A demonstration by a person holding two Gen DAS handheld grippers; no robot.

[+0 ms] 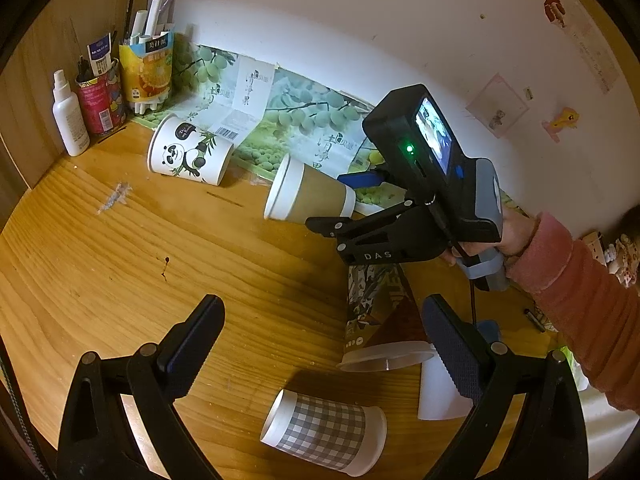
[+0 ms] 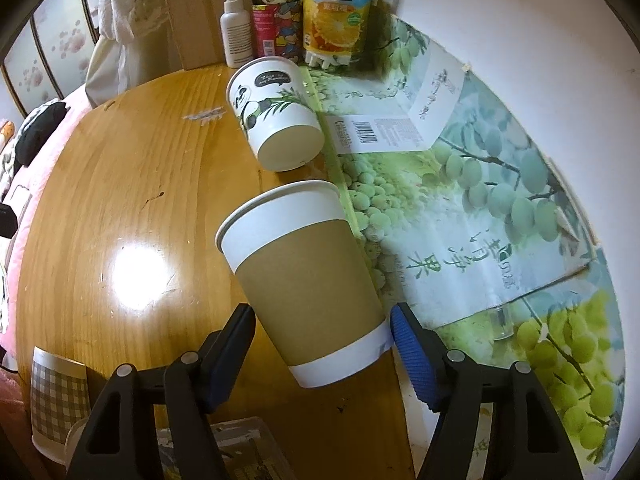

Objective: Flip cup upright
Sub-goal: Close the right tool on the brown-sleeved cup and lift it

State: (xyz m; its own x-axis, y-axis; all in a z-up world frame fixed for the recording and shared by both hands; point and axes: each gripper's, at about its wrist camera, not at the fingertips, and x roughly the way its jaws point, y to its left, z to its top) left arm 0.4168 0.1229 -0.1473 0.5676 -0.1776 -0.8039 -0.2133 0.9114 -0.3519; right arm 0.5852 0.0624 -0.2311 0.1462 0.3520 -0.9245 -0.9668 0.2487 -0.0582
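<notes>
A white paper cup with a brown sleeve (image 1: 310, 196) (image 2: 304, 280) hangs tilted above the wooden table (image 1: 120, 260), its mouth toward the left and away from the right gripper. My right gripper (image 1: 344, 204) (image 2: 320, 316) is shut on the cup's base end, one black finger and one blue finger (image 2: 404, 336) pressing either side. A hand in a pink sleeve (image 1: 580, 288) holds that gripper. My left gripper (image 1: 322, 308) stands wide open low over the table, with nothing between its fingers.
A panda cup (image 1: 188, 152) (image 2: 276, 116) lies on its side at the back. A checked cup (image 1: 324, 432) (image 2: 56, 396) lies near the front, beside a patterned cup (image 1: 380, 320) and a white one (image 1: 440, 392). Pen holders (image 1: 146, 68), a spray bottle (image 1: 70, 116) and a fruit poster (image 2: 480, 184) line the wall.
</notes>
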